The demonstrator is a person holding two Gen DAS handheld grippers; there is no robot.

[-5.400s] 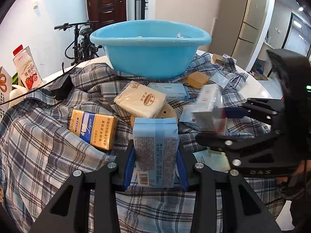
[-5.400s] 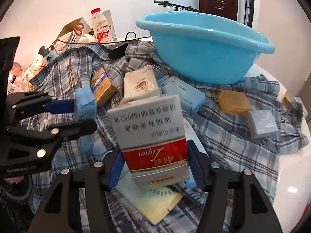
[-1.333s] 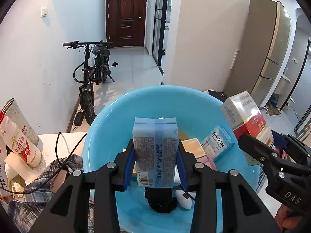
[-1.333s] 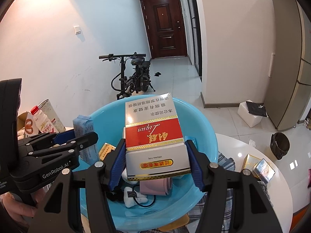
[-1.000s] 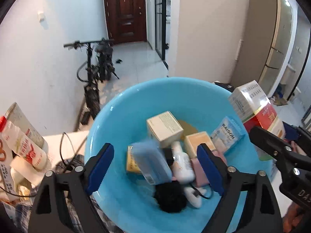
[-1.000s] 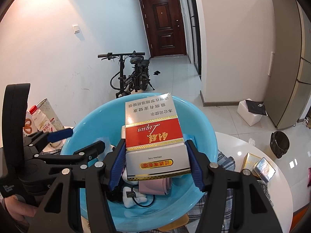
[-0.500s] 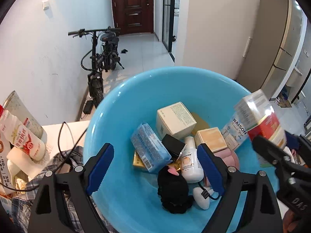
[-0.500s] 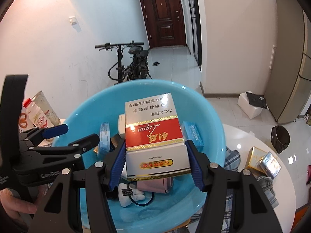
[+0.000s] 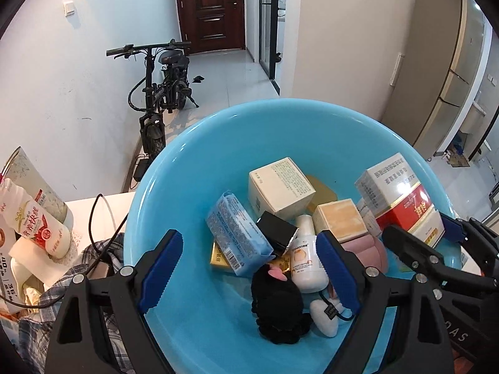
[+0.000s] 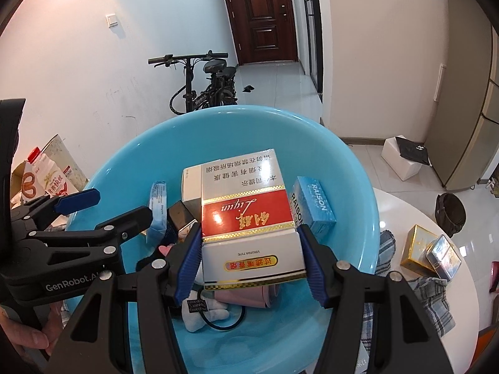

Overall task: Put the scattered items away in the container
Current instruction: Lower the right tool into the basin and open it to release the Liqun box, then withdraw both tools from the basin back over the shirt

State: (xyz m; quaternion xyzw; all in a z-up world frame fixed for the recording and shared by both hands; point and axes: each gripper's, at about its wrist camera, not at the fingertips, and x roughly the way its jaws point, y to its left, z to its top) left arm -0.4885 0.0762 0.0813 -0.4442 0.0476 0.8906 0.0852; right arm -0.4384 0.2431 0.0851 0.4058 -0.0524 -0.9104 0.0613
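Left tongs [image 9: 249,269]: wide apart, holding nothing, hanging over the blue bowl [image 9: 193,162].
Light blue pack [image 9: 238,237]: lying in the bowl, leaning on the other things.
In the bowl: a white box [image 9: 280,191], a black box [image 9: 277,229], a white bottle [image 9: 307,263], a black fluffy thing [image 9: 277,305], a tan box [image 9: 340,221].
Right tongs [image 10: 249,263]: clamped on the red and white box [image 10: 246,221], held just above the pile in the bowl.
Done: lots of things are in the bowl.
Left to do: I think the red and white box gets let go next; a gold box [image 10: 416,249] and a silver box [image 10: 443,257] sit on the white surface [image 10: 399,215] to the right.
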